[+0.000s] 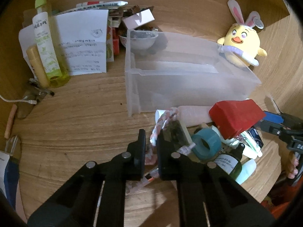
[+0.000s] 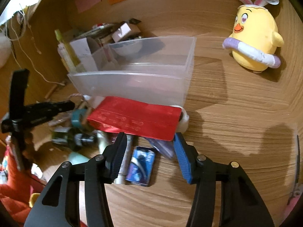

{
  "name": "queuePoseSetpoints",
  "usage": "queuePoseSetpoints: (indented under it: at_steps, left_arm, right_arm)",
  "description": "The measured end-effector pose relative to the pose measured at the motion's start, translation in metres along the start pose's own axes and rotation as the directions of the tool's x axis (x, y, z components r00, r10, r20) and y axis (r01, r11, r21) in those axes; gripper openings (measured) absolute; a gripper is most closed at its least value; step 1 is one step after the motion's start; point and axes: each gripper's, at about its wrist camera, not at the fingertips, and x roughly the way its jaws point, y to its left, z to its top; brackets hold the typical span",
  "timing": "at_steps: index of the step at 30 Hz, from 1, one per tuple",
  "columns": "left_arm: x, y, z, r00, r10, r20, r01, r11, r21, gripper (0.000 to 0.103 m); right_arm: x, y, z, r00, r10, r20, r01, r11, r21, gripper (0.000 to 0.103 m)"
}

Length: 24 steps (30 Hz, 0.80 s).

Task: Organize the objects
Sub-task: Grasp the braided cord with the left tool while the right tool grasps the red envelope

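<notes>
My left gripper [image 1: 152, 134] is shut on a pink-and-white braided cord [image 1: 160, 123] at the left edge of a pile of small items on the wooden desk. The pile lies just in front of a clear plastic bin [image 1: 189, 89] [image 2: 132, 83]. On top of the pile rests a red box [image 1: 236, 117] [image 2: 136, 117]. My right gripper [image 2: 149, 135] is closed on its near end, blue pads [image 2: 181, 151] against its sides. In the left wrist view that gripper [image 1: 272, 122] comes in from the right. A teal tape roll [image 1: 205, 145] lies beside my left fingers.
A yellow chick plush [image 1: 242, 43] [image 2: 255, 43] sits right of the bin. A green spray bottle [image 1: 45, 43], papers [image 1: 85, 43] and a bowl [image 1: 140, 39] crowd the back left. A dark bottle [image 2: 70, 136] and a blue packet [image 2: 141, 164] lie in the pile.
</notes>
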Motion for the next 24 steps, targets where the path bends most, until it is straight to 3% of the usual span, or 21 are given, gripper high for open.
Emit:
queuePoseSetpoints:
  at_steps: [9,16,24]
  left_arm:
    - [-0.012,0.000,0.002,0.998,0.015,0.058,-0.014,1.000,-0.005,0.007]
    - [-0.008,-0.012,0.001,0.998,-0.012,0.059,0.009,0.999,0.047,0.007]
    - [-0.004,-0.024,0.000,0.998,-0.030,0.052,0.025,0.995,0.095,0.007]
  right_arm:
    - [0.011,0.031,0.016,0.997,0.064,0.042,-0.064,0.998,-0.003,0.048]
    - [0.029,0.047,0.027,0.995,0.097,0.029,-0.098,0.995,0.015,0.059]
    - [0.058,0.071,0.033,0.988,0.150,-0.025,-0.150,0.989,0.000,0.059]
